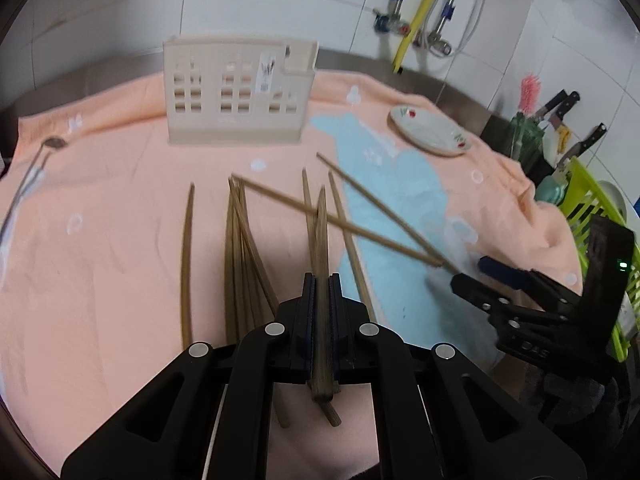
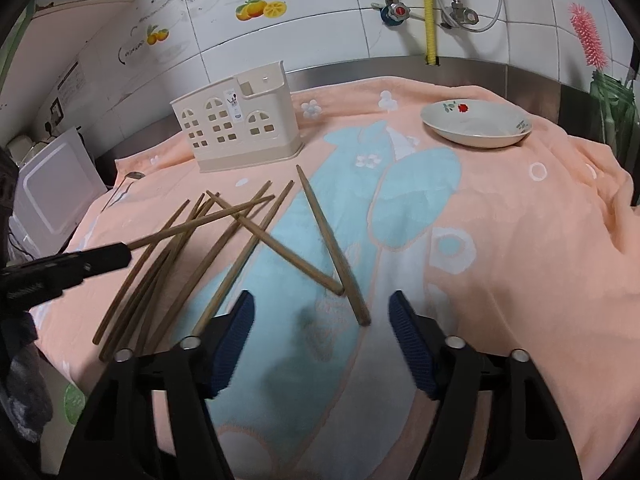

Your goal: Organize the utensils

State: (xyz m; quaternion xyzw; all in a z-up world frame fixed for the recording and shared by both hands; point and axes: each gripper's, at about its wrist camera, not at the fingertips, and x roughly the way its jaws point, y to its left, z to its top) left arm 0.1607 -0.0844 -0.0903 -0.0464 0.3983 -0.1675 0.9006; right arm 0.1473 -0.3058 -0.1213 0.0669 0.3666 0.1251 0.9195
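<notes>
Several wooden chopsticks (image 2: 176, 256) lie scattered on a peach towel (image 2: 520, 240). My left gripper (image 1: 322, 280) is shut on one chopstick (image 1: 321, 264), which points forward, lifted off the towel; it shows in the right wrist view (image 2: 200, 224) too. My right gripper (image 2: 322, 304) is open and empty, just above the towel, with two crossed chopsticks (image 2: 336, 256) lying ahead between its fingers. A beige utensil holder (image 1: 240, 92) with window-shaped holes stands upright at the back of the towel. It also shows in the right wrist view (image 2: 236, 120).
A white bowl (image 2: 476, 124) with a red flower stands at the back right. A metal spoon (image 1: 36, 164) lies at the towel's left edge. A green dish rack (image 1: 600, 240) and knives (image 1: 560, 108) are at the right. A tiled wall with pipes (image 2: 430, 12) is behind.
</notes>
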